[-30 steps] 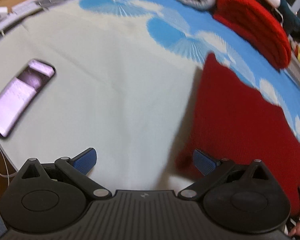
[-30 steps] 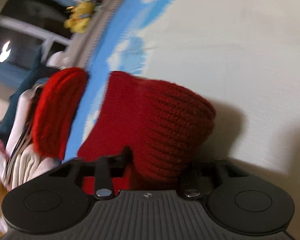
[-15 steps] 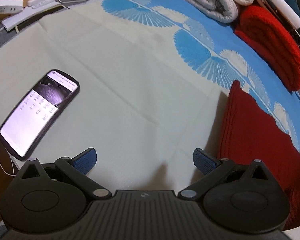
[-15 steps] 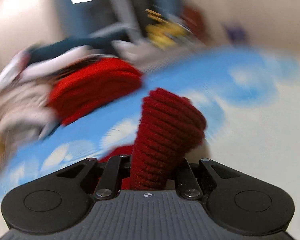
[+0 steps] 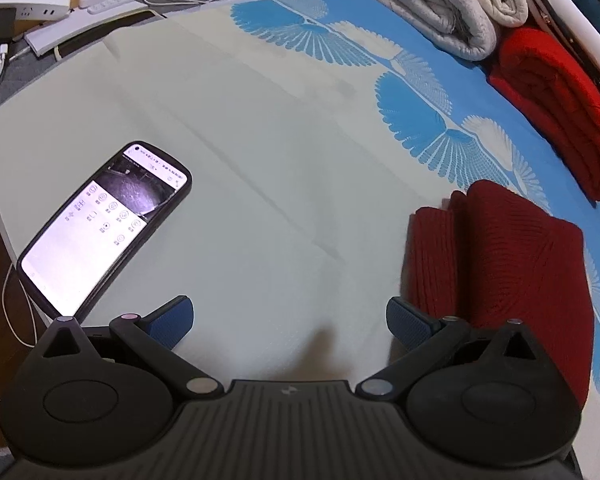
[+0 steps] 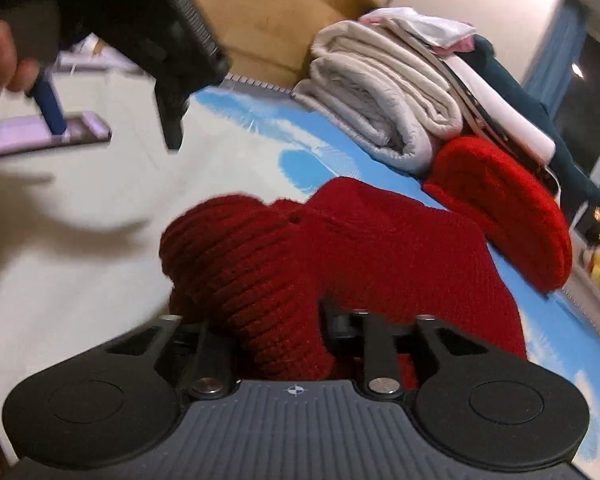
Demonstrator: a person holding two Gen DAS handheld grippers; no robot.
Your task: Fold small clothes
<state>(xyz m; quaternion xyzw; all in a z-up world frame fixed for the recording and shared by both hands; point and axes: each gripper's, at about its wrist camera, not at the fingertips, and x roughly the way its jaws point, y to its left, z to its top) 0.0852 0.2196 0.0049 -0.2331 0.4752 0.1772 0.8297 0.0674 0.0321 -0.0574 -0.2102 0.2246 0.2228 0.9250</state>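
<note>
A dark red knit garment (image 5: 500, 272) lies folded on the bed at the right of the left wrist view. My left gripper (image 5: 290, 320) hangs open over the pale sheet (image 5: 260, 160), just left of the garment, with nothing between its blue pads. In the right wrist view a thick fold of the same garment (image 6: 252, 264) fills the gap of my right gripper (image 6: 276, 340). Its jaws are opening and the knit hides the pads. One blue pad of the left gripper (image 6: 50, 104) shows at the upper left, with a hand on the handle.
A lit phone (image 5: 100, 228) lies on the sheet at the left. A bright red folded knit (image 5: 560, 112) and folded grey-white blankets (image 5: 432, 4) are stacked at the far right. Power strips and cables (image 5: 24, 4) line the far left edge.
My right gripper rolled and swung across, carrying the fold over the garment, which now lies narrower and doubled. The left gripper drifted left, away from the garment, and stayed open.
</note>
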